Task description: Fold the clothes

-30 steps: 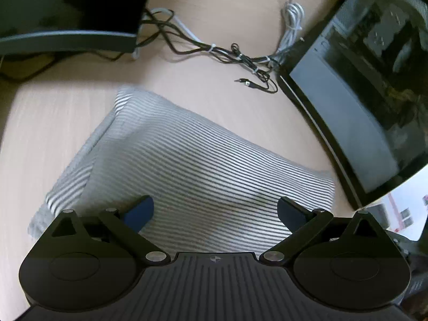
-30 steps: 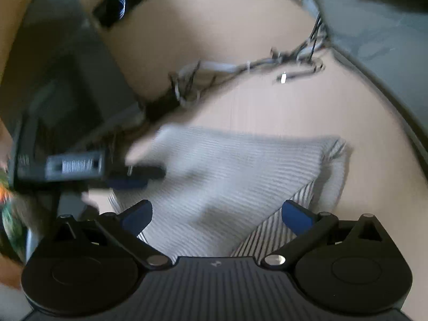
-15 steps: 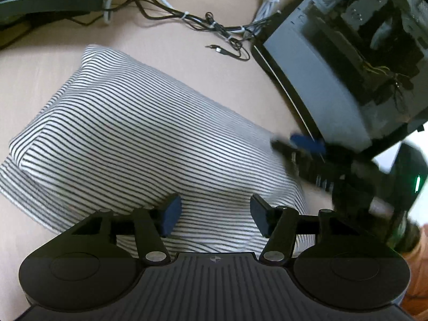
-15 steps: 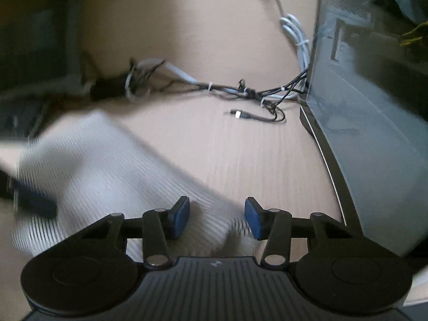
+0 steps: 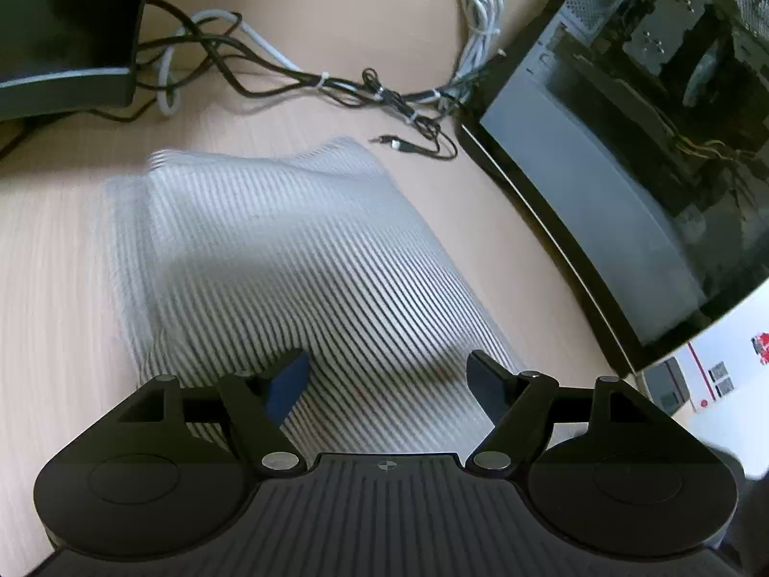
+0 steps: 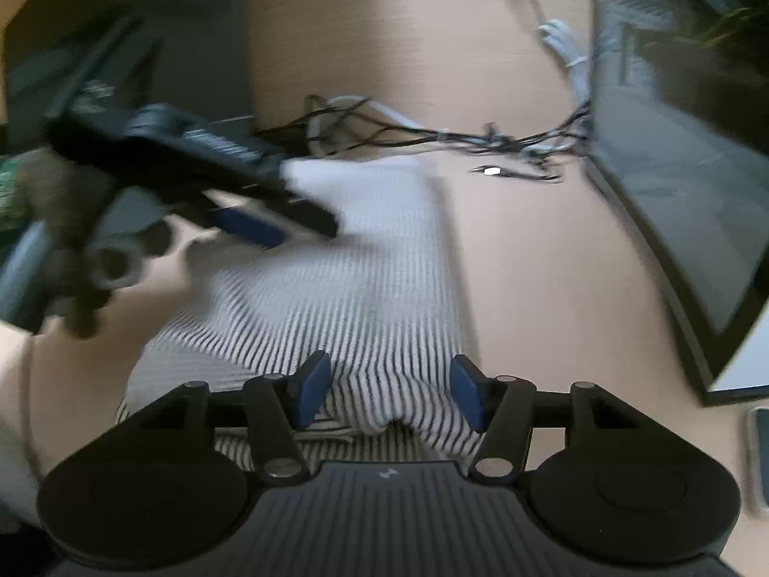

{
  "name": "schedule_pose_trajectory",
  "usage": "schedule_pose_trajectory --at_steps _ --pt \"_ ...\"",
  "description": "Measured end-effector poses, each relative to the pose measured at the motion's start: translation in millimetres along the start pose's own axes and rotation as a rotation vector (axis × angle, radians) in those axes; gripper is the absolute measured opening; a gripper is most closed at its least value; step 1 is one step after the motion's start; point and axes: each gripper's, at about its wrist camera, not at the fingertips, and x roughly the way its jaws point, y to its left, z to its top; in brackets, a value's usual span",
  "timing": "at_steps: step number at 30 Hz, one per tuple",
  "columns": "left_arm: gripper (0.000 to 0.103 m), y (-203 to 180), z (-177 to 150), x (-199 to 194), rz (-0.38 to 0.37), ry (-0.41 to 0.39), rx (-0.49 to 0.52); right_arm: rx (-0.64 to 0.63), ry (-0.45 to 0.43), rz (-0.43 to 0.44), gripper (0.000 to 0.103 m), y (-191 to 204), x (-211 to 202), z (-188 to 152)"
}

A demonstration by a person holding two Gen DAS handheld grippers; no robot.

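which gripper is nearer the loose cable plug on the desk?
Right, by a small margin. Right gripper sits over the striped cloth's plug-side edge, jaws opening; the plug lies beyond. Left gripper hovers across the cloth.

A pale wood-grain table (image 5: 57, 259) carries everything. A folded black-and-white striped garment (image 5: 307, 269) lies flat near its middle. Beyond it, a tangle of black and white cables (image 5: 298, 74) runs across the far side. A glass-sided computer case (image 5: 639, 154) stands on the right, a dark monitor base (image 5: 62, 86) at far left.
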Motion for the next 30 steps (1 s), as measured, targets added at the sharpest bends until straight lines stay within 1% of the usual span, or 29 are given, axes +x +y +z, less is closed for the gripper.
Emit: schedule_pose_trajectory --at_steps 2,3,5,7,11,13,15,17,18,19,20,21,23,28,30 --pt "0.078 0.9 0.6 -3.7 0.011 0.002 -0.008 -0.028 -0.001 0.021 0.059 3.1 -3.2 6.0" --pt "0.078 0.9 0.3 -7.7 0.022 0.006 -0.013 -0.031 -0.013 0.034 0.062 1.8 -6.9 11.4" --pt "0.079 1.7 -2.0 -19.0 0.046 0.008 -0.021 -0.028 -0.059 0.054 0.064 -2.8 -14.7 23.6" --pt "0.079 2.0 -9.2 -33.2 0.054 -0.004 -0.011 -0.043 -0.112 0.059 0.064 -7.6 -20.4 37.5" --pt "0.079 0.1 -30.8 -47.3 0.079 -0.001 0.003 -0.117 -0.13 0.058 0.062 -15.6 -1.4 59.2" --pt "0.079 -5.1 -41.9 -49.2 0.119 -0.009 0.026 -0.132 -0.105 0.072 0.062 -20.8 15.1 64.3" --pt "0.08 -11.5 -51.0 -50.9 0.153 -0.016 0.045 -0.147 -0.052 0.092 0.062 -22.8 32.5 60.4" --pt "0.085 -18.1 -60.2 -51.7 0.179 -0.017 0.053 -0.161 0.006 0.114 0.062 -24.0 47.5 52.1" --pt "0.086 -20.7 -64.7 -51.9 0.19 -0.015 0.053 -0.158 0.017 0.123 0.062 -25.2 49.2 46.3" --pt "0.09 -23.4 -69.3 -52.0 0.201 -0.013 0.053 -0.148 0.012 0.129 0.062 -26.6 48.3 41.8" --pt "0.091 -22.7 -73.6 -50.5 0.21 0.001 0.035 -0.137 0.008 0.135 0.063 -28.0 47.4 37.3" --pt "0.091 -20.8 -77.9 -48.2 0.218 0.02 0.01 -0.127 0.003 0.141 0.063 -29.4 46.5 32.8" --pt "0.09 -20.4 -82.8 -51.1 0.223 0.014 -0.009 -0.107 -0.006 0.153 0.064 -32.1 44.7 23.8" --pt "0.09 -20.1 -93.2 -61.0 0.227 -0.01 -0.035 -0.133 -0.021 0.1 0.067 -24.9 32.0 12.8" --pt "0.09 -18.7 -95.8 -64.9 0.221 -0.004 -0.024 -0.122 -0.023 0.062 0.077 -21.0 27.8 10.6"
